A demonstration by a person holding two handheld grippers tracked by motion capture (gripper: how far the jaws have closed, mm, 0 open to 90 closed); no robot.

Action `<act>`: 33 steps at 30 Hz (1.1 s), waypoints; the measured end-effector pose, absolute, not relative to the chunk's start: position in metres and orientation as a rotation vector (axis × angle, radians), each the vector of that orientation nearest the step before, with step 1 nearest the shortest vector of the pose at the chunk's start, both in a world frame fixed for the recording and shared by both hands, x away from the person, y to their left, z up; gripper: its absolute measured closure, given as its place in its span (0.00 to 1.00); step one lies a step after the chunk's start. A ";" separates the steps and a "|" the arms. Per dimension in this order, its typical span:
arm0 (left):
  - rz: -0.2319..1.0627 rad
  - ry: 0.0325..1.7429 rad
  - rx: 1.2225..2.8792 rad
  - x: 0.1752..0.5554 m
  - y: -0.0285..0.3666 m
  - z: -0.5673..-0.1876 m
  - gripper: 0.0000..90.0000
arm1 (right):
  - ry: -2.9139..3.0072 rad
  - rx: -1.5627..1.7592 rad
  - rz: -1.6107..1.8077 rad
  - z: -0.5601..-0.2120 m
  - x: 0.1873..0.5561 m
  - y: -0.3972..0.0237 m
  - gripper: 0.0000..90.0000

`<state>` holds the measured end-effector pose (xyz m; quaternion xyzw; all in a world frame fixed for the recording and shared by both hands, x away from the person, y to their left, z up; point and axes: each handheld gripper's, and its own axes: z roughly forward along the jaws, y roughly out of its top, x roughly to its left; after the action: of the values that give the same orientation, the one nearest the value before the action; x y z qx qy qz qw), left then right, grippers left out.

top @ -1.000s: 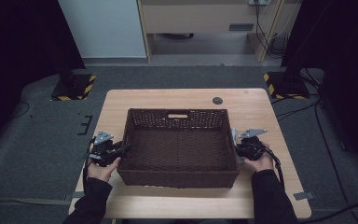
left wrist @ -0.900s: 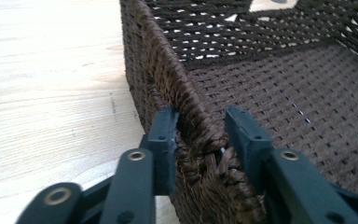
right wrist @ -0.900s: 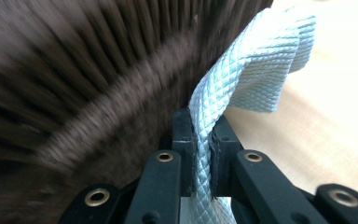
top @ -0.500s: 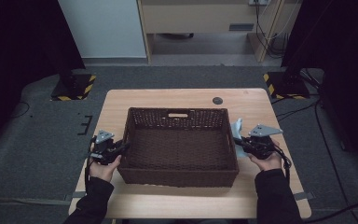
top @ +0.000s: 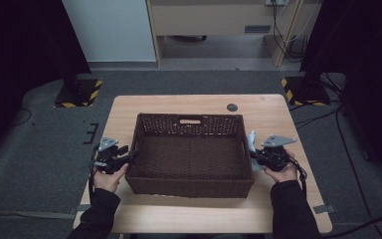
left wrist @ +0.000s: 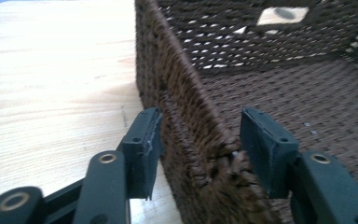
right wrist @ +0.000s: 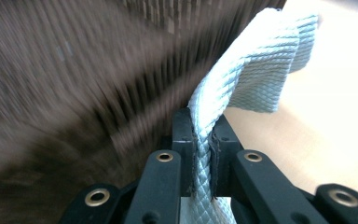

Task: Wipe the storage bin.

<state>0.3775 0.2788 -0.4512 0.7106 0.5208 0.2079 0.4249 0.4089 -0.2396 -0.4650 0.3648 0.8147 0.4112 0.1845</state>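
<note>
A rectangular light-wood table point(top: 278, 209) carries a large dark-brown woven wicker basket point(top: 191, 154) at its centre, long sides parallel to the near edge. The left gripper point(top: 129, 155) sits at the basket's left wall; its jaws have just been opening and stand apart astride the rim, one pad outside, one inside, neither pressing. The right gripper point(top: 253, 155), at the basket's right wall, is clamped on a pale blue-grey quilted cloth point(right wrist: 256, 65), which stands up beside that wall.
</note>
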 end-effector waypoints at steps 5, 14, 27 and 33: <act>0.506 1.273 1.803 0.371 0.279 -0.449 0.52 | 2.259 0.984 1.211 -0.448 0.397 -0.246 0.93; 0.449 1.275 1.832 0.370 0.278 -0.456 0.61 | 2.418 1.015 1.050 -0.485 0.393 -0.233 0.93; 0.518 1.315 1.820 0.369 0.271 -0.453 0.75 | 2.276 0.974 1.234 -0.454 0.383 -0.245 0.93; 0.526 1.321 1.814 0.378 0.269 -0.454 0.75 | 2.359 0.963 1.121 -0.465 0.387 -0.240 0.93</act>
<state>0.3783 0.2694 -0.4536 0.7191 0.5236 0.2087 0.4064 0.3867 -0.2400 -0.4653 0.3403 0.8340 0.3964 0.1779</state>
